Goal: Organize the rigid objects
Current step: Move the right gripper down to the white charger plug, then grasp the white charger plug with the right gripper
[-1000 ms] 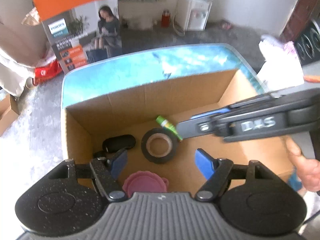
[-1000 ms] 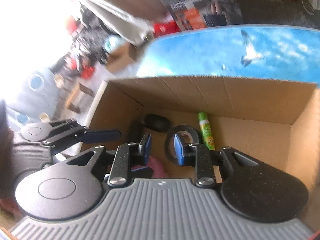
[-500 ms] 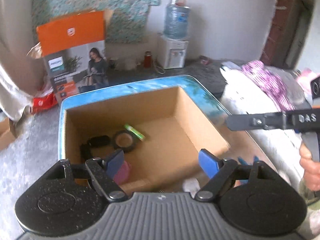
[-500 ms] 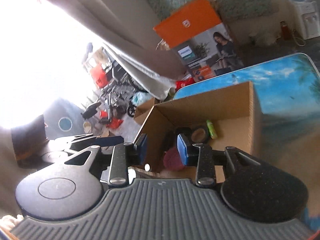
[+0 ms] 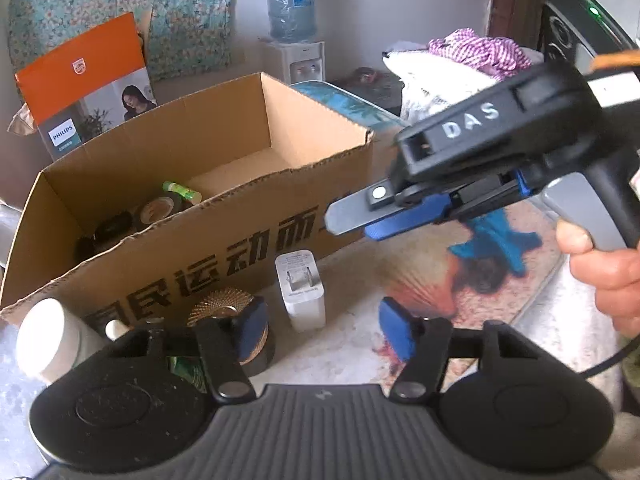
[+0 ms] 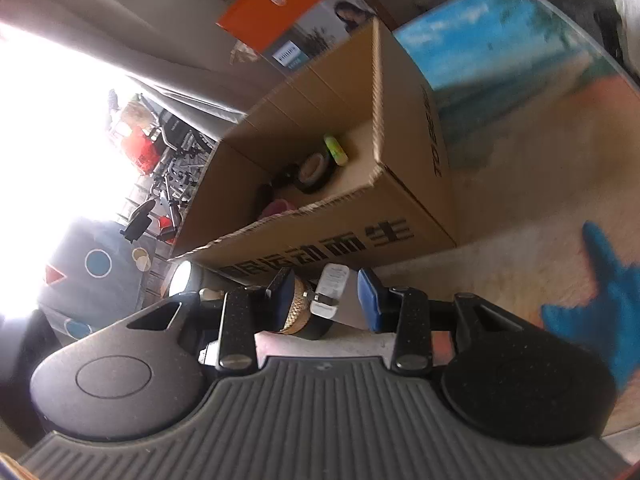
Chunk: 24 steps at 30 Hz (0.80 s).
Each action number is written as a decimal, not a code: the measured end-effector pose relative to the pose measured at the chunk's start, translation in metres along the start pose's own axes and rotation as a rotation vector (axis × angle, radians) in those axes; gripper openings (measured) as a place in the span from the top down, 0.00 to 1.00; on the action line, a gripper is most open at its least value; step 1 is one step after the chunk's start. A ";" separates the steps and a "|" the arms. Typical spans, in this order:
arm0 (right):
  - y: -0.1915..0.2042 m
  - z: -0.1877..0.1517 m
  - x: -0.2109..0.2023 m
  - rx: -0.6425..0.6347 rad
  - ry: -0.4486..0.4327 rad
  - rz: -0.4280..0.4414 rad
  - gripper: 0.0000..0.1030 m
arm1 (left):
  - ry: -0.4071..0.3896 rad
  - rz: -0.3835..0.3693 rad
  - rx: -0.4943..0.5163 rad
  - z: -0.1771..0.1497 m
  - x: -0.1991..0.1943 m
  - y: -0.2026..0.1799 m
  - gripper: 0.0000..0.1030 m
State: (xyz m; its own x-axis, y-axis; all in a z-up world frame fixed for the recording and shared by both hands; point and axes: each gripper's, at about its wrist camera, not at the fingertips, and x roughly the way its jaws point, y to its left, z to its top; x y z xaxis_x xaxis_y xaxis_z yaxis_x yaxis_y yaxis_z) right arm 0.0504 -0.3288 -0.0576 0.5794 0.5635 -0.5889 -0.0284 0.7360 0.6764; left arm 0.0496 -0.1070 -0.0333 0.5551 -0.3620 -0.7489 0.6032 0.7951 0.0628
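A cardboard box (image 5: 224, 240) stands on the table and holds a tape roll (image 5: 158, 210), a green tube (image 5: 182, 192) and a dark object. In front of it lie a white charger (image 5: 301, 292), a gold-topped black jar (image 5: 236, 328) and a white cup (image 5: 48, 336). My left gripper (image 5: 324, 332) is open and empty, low over the table near the charger. My right gripper (image 6: 326, 300) is open and empty, facing the charger (image 6: 332, 290) and the jar (image 6: 298, 312). It also shows in the left wrist view (image 5: 460, 196), above right of the charger.
An orange Philips carton (image 5: 88, 84) stands behind the box. A water dispenser (image 5: 294, 28) is by the wall. Cloth lies piled on the right (image 5: 476, 60). The tabletop (image 5: 460, 280) has a printed pattern. The box interior (image 6: 320, 168) shows a pink item too.
Both grippers have pulled back out of the box and dropped down in front of it. The right gripper's jaws have opened wider. The charger, jar and cup have come into view.
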 end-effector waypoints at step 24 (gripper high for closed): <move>-0.012 0.006 0.081 0.121 0.115 -0.002 0.72 | 0.057 0.008 -0.043 0.013 0.041 0.009 0.65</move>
State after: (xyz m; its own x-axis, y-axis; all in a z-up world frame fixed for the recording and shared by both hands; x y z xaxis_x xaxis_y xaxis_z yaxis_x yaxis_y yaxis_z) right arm 0.1024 -0.2947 -0.1110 0.4821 0.6063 -0.6324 0.0750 0.6906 0.7193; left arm 0.0855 -0.1207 -0.0554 0.5259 -0.3281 -0.7848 0.5730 0.8185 0.0418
